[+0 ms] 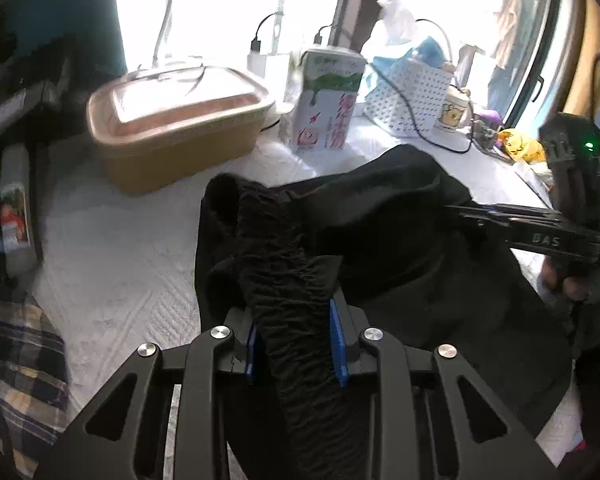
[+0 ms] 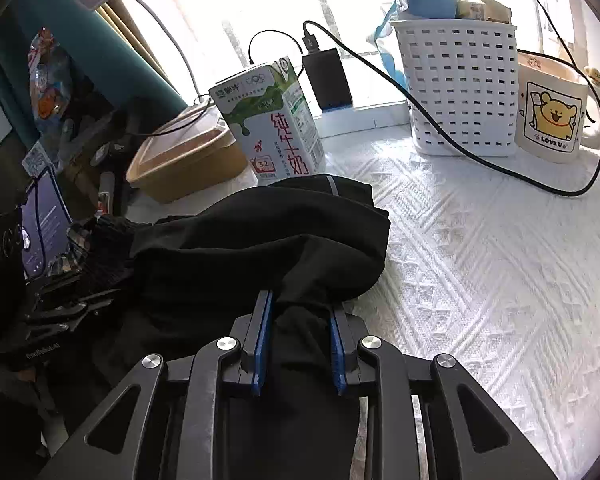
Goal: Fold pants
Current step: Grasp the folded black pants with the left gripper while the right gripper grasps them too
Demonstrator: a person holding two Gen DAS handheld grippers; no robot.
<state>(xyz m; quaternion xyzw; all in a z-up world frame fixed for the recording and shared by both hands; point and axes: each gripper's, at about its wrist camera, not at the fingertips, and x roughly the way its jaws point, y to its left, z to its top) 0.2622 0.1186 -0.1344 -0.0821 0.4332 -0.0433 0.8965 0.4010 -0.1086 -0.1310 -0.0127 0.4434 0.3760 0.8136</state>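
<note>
Black pants (image 1: 400, 220) lie bunched on the white textured table cover (image 1: 112, 264). In the left wrist view my left gripper (image 1: 296, 344) is shut on the gathered elastic waistband (image 1: 284, 264), which runs up between the blue pads (image 1: 337, 340). My right gripper (image 2: 300, 340) is shut on another fold of the pants (image 2: 260, 240), cloth filling the gap between its pads. The right gripper (image 1: 464, 214) also shows at the right edge of the left wrist view, its tips buried in the cloth. The left gripper (image 2: 80, 308) shows at the left of the right wrist view.
Behind the pants stand a tan lidded container (image 1: 180, 120) and a milk carton (image 2: 276, 128). A white basket (image 2: 460, 88), a bear mug (image 2: 548, 116) and a black cable (image 2: 440, 120) sit at back right. A lit phone (image 2: 46, 220) is left; plaid cloth (image 1: 20, 340) lies near.
</note>
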